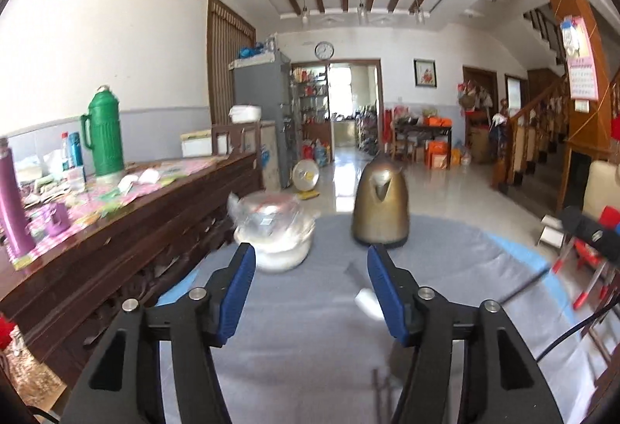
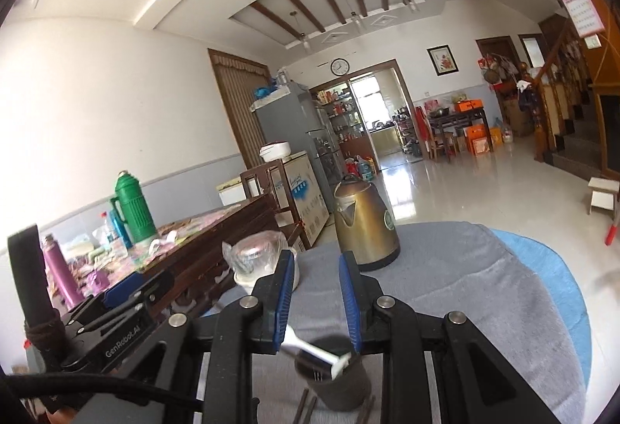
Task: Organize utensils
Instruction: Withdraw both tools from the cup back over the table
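1. We read "GenRobot.AI" in pale letters on the black body of the left gripper (image 2: 128, 302), seen from the right wrist view.
2. We see a round green badge on the brass-coloured kettle (image 2: 364, 226), but its wording is too small to read.
3. We see a wall calendar (image 2: 583, 11) with rows of figures, too blurred to read.

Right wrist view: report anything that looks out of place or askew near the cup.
The white utensil lies slanted across the rim of the dark cup instead of standing inside it. Dark sticks, likely chopsticks, lie loose on the grey cloth beside the cup. The right gripper is open above the cup.
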`<action>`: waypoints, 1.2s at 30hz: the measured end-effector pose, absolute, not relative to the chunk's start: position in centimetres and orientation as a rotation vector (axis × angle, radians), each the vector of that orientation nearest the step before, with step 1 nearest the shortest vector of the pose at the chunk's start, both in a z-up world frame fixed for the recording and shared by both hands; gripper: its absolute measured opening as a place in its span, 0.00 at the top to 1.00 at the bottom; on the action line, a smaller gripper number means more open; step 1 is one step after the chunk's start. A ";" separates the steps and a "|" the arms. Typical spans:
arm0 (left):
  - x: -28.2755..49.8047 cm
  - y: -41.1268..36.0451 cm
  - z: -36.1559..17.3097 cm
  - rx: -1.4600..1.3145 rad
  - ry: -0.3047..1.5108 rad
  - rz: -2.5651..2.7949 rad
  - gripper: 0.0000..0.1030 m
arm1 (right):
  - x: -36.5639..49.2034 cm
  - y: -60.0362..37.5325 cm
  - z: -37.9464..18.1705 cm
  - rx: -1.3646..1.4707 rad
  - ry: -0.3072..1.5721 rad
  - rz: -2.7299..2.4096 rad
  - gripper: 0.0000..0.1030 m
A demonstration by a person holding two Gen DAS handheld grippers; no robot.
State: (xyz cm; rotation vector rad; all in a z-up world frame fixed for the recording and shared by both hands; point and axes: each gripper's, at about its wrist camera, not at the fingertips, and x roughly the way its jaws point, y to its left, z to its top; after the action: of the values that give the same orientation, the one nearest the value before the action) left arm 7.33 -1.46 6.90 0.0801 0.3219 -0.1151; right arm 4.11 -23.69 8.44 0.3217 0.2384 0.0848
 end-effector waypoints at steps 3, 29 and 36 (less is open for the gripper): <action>8.8 0.8 4.9 0.030 0.441 -0.121 0.40 | 3.1 -23.7 6.7 0.331 0.299 0.119 0.74; 23.8 -0.5 -2.4 -0.465 0.747 -0.616 0.58 | 1.7 -26.2 -4.4 0.363 0.593 0.058 0.74; 21.4 2.4 -6.2 -0.334 0.893 -0.402 0.58 | 1.7 -26.2 -4.5 0.387 0.607 0.059 0.74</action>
State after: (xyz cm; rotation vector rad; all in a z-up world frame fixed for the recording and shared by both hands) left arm 21.39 2.41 -6.15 -0.3342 0.8929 -0.4020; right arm 1.72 -26.22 -4.48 0.3871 0.6074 0.0591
